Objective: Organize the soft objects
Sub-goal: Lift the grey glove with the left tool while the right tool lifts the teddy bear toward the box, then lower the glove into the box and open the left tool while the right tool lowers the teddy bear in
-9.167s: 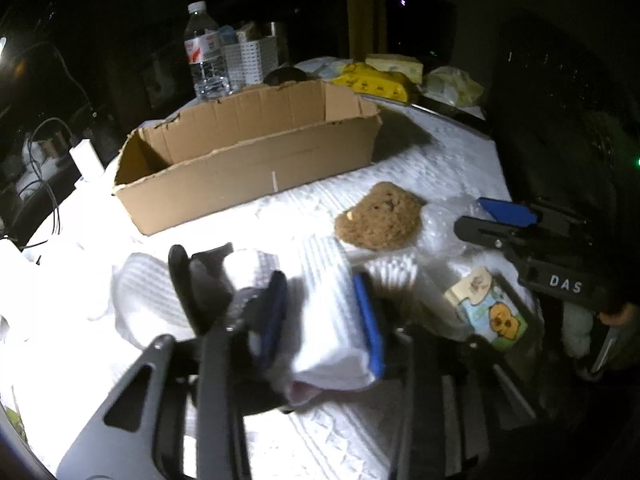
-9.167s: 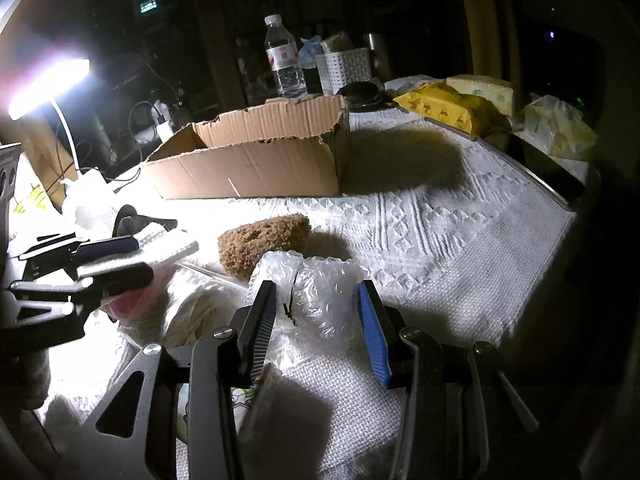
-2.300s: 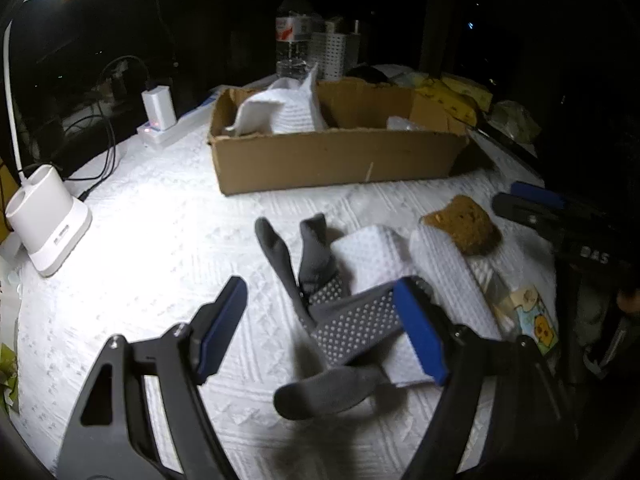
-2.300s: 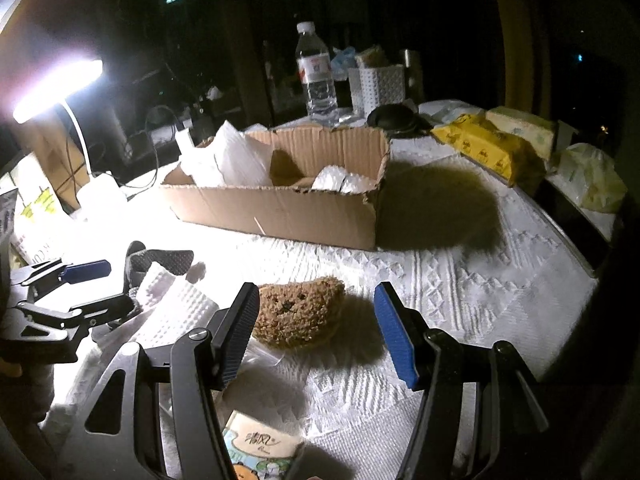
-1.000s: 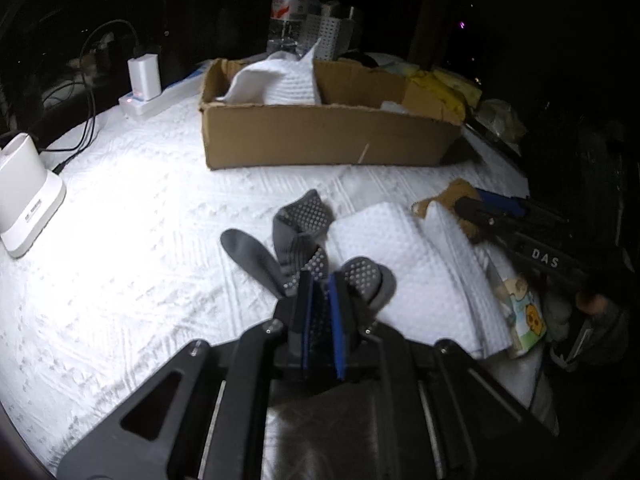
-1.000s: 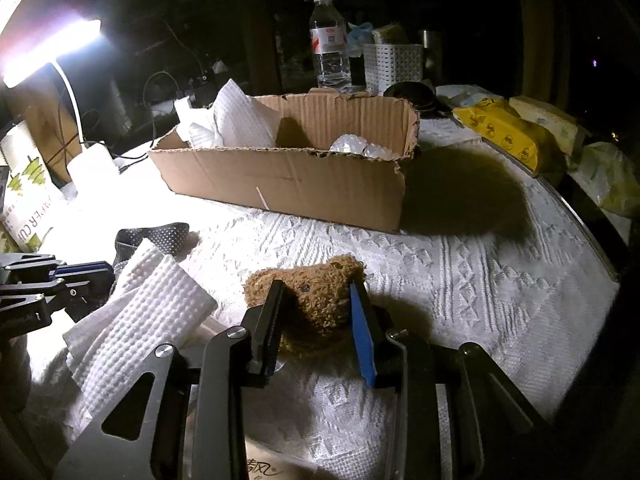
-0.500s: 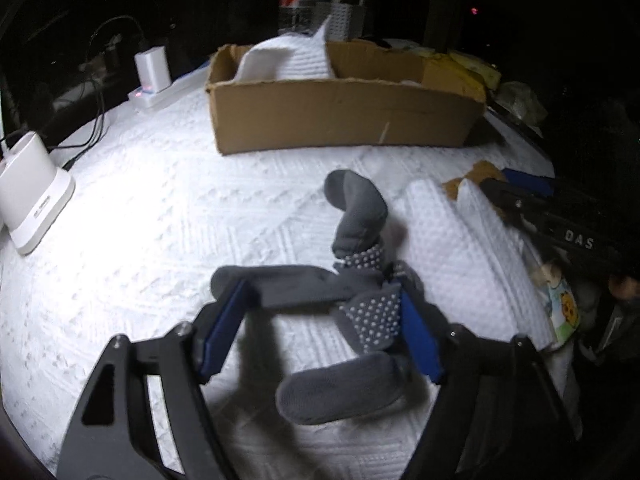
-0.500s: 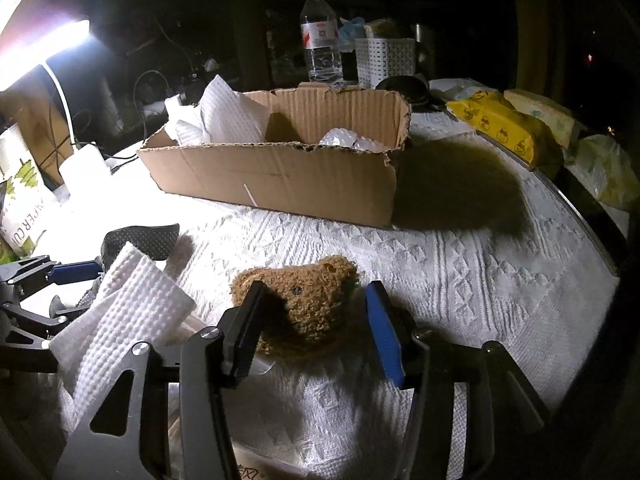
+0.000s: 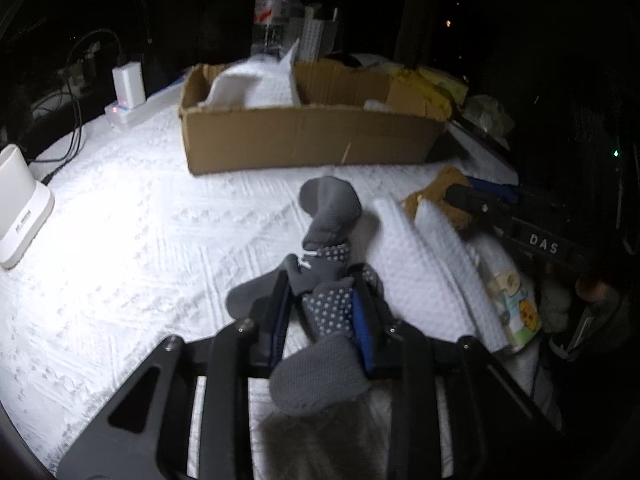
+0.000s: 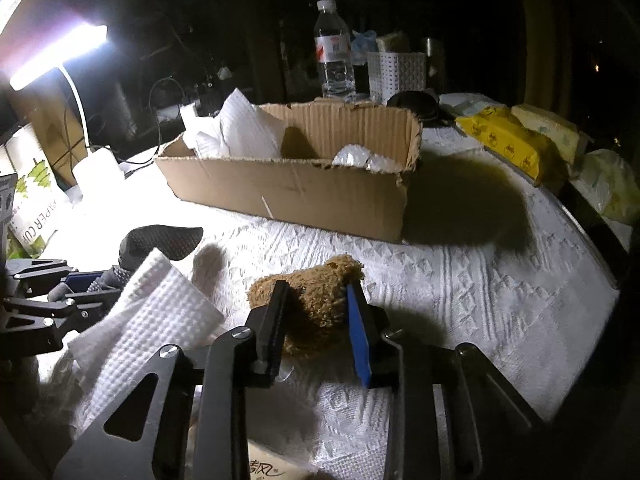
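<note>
My left gripper is shut on a grey grip sock with white dots, held just over the white cloth; it also shows in the right wrist view. My right gripper is shut on a brown sponge, seen at the right in the left wrist view. A folded white towel lies between the two, also in the right wrist view. The cardboard box stands behind, holding a white towel and bubble wrap.
A tissue pack lies by the towel. A water bottle and white basket stand behind the box. Yellow packs lie at right. A white charger and power strip sit at left. A lamp shines.
Both grippers were open half a second ago. My left gripper has closed on the grey sock; my right gripper has closed on the brown sponge.
</note>
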The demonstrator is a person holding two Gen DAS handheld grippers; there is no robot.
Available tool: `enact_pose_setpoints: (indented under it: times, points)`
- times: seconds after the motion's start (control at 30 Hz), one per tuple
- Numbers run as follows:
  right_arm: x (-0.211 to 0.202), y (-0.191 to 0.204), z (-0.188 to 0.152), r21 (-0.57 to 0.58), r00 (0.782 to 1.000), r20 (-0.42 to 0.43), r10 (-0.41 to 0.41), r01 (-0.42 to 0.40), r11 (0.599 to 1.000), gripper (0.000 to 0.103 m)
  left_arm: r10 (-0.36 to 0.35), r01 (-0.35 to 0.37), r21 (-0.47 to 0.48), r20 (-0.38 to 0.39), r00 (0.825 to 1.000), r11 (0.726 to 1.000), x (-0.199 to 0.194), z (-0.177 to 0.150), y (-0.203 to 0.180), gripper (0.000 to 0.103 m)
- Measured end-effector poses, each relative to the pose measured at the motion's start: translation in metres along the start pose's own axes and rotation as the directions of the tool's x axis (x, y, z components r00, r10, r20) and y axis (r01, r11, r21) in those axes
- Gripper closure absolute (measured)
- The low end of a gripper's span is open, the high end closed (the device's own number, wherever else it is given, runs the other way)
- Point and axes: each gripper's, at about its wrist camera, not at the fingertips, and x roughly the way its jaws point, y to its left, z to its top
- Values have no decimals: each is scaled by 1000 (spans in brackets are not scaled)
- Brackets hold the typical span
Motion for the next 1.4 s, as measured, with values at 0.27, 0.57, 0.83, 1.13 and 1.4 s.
enact_pose_setpoints:
  times: [0.27, 0.57, 0.83, 1.13, 1.4]
  points:
    - [-22, -6, 17, -8, 998, 67, -21, 22, 1000, 74, 16, -16, -1, 81, 997, 1000, -25, 23, 3, 74]
    - [-28, -8, 36, -24, 993, 113, -21, 24, 999, 74, 35, -35, -3, 135, 990, 999, -32, 47, 12, 74]
    - [-26, -16, 53, -14, 990, 138, -24, 26, 1000, 74, 65, -61, -26, 172, 983, 998, -31, 71, 19, 74]
    - [-15, -25, 70, -11, 988, 150, -32, 34, 999, 74, 53, -52, -11, 208, 977, 999, -19, 105, 22, 74]
    - [2, -32, 85, -1, 988, 152, -30, 31, 1000, 74, 33, -28, -24, 205, 978, 999, 8, 138, 26, 74]
